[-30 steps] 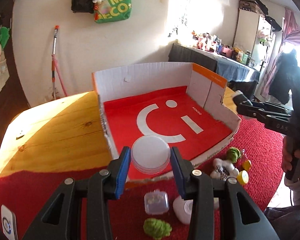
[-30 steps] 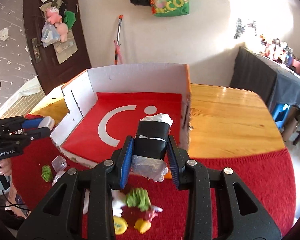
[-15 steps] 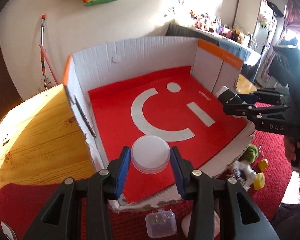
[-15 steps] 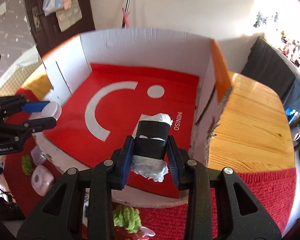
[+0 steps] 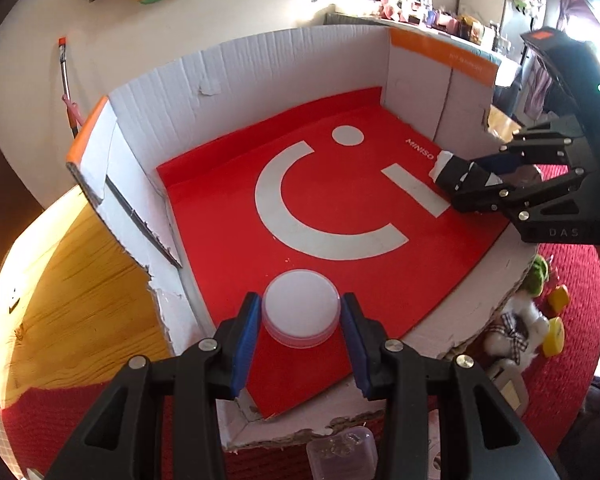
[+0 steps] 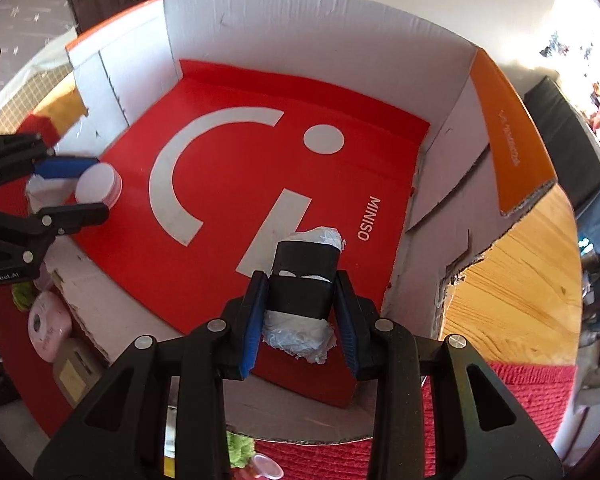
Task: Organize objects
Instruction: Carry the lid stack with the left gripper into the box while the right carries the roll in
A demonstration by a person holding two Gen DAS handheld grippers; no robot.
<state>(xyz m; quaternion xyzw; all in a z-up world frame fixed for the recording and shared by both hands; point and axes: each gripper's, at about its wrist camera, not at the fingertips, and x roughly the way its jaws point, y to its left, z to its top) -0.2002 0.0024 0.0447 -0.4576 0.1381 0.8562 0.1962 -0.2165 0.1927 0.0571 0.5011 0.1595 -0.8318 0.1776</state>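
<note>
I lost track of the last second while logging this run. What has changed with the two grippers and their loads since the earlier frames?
Both grippers moved forward from over the red cloth to above the box floor. The left gripper still clamps the round white container; the right gripper still clamps the black-banded bundle. Nothing was let go, and the box itself stayed put.

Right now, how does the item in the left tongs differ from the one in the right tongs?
The round white container is a flat, smooth disc; the black-wrapped bundle is long, with crumpled white material sticking out both ends. The container is near the box's left wall, the bundle near its right. Both are gripped over the red floor.
</note>
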